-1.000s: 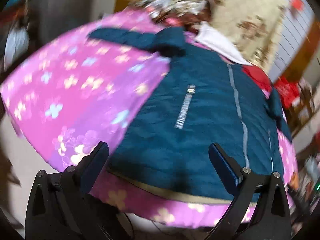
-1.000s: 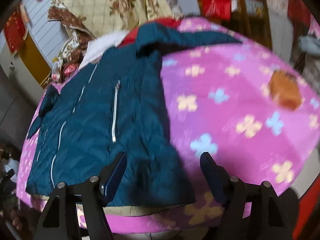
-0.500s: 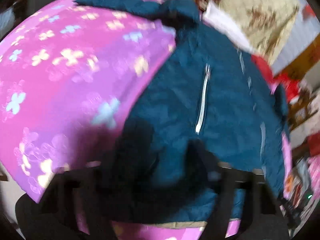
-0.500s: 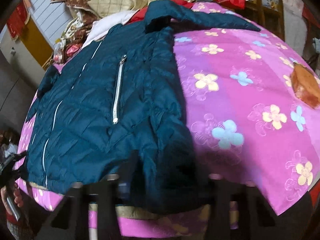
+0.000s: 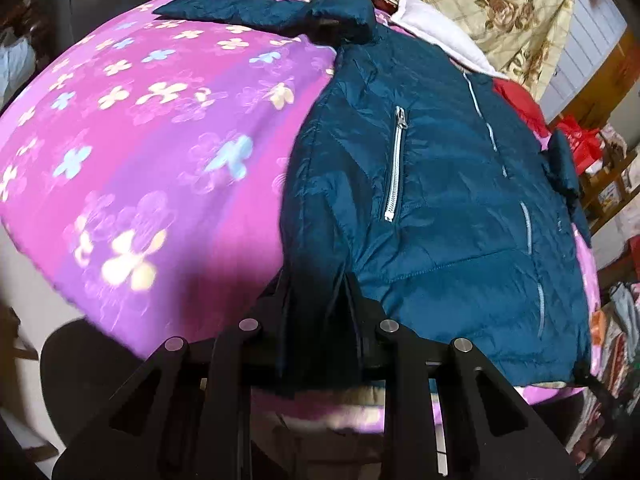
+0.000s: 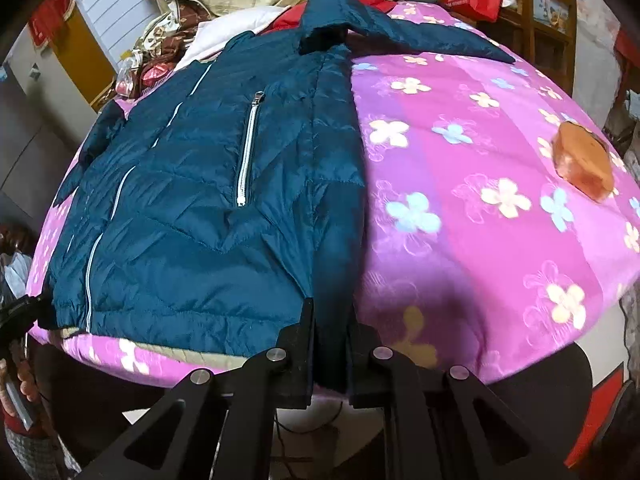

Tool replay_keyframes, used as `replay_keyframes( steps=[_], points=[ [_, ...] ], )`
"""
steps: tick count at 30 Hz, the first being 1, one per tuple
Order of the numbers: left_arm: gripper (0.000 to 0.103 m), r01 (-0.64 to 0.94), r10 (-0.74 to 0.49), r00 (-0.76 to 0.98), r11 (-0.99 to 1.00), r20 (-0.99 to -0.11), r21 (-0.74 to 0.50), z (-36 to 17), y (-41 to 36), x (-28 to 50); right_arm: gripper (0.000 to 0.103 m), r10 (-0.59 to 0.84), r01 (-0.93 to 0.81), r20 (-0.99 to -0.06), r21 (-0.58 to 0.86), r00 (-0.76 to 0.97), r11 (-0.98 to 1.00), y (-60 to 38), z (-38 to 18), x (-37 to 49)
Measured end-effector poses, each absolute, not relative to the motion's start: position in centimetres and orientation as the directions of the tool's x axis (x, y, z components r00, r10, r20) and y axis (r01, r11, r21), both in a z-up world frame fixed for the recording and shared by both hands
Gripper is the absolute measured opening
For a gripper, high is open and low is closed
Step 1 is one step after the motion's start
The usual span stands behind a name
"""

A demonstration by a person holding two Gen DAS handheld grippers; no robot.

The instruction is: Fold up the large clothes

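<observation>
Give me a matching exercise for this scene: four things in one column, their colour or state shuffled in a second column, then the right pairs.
Things
1. jacket
2. bedspread
3. left gripper
4. pocket zipper

Colour or state
A. pink and purple with flowers
B. silver-white, closed
C. dark teal, laid flat with its front up
D. black, shut on the jacket's hem corner

Pairs: 1-C, 2-A, 3-D, 4-B
</observation>
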State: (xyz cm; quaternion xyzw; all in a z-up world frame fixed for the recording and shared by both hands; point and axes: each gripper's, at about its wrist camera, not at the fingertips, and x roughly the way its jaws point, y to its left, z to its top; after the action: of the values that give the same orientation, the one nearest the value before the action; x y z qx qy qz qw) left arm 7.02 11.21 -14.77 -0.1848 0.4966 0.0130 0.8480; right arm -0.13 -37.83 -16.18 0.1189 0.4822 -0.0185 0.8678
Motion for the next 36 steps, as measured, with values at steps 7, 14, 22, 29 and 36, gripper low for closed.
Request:
replay_keyframes(
  steps=[7, 14, 22, 29, 36],
  points=[
    [0.023, -0.229, -0.105, 0.61, 0.926, -0.785, -0.301, -10.3, 13.5, 3.2, 0.039, 0.068, 0.128, -0.808, 0.175, 0.585, 0.976, -37.9, -13.0, -2.5],
    [0.045, -0.24, -0.048, 0.676, 0.929, -0.735, -0.282, -5.9, 15.9, 2.8, 0.068, 0.1, 0.037, -0.675, 0.185, 0.731, 0.982, -34.9, -6.5, -2.5],
    [0.078, -0.308, -0.067, 0.734, 0.854, -0.676, -0.419, -3.6, 20.7, 6.6, 0.068, 0.219, -0.144, -0.614, 0.17, 0.759, 0.975, -26.5, -3.8, 3.5],
    [0.078, -0.387, -0.063, 0.73, 0.782, -0.68, -0.488, -4.4, 25.9, 14.4, 0.068, 0.23, -0.187, -0.61, 0.134, 0.758, 0.973, -21.9, -6.4, 10.9],
    [0.078, -0.439, -0.122, 0.707, 0.697, -0.697, -0.567, -8.1, 31.1, 24.1, 0.068, 0.253, -0.174, -0.607, 0.188, 0.753, 0.967, -21.7, -9.0, 16.8]
  ],
)
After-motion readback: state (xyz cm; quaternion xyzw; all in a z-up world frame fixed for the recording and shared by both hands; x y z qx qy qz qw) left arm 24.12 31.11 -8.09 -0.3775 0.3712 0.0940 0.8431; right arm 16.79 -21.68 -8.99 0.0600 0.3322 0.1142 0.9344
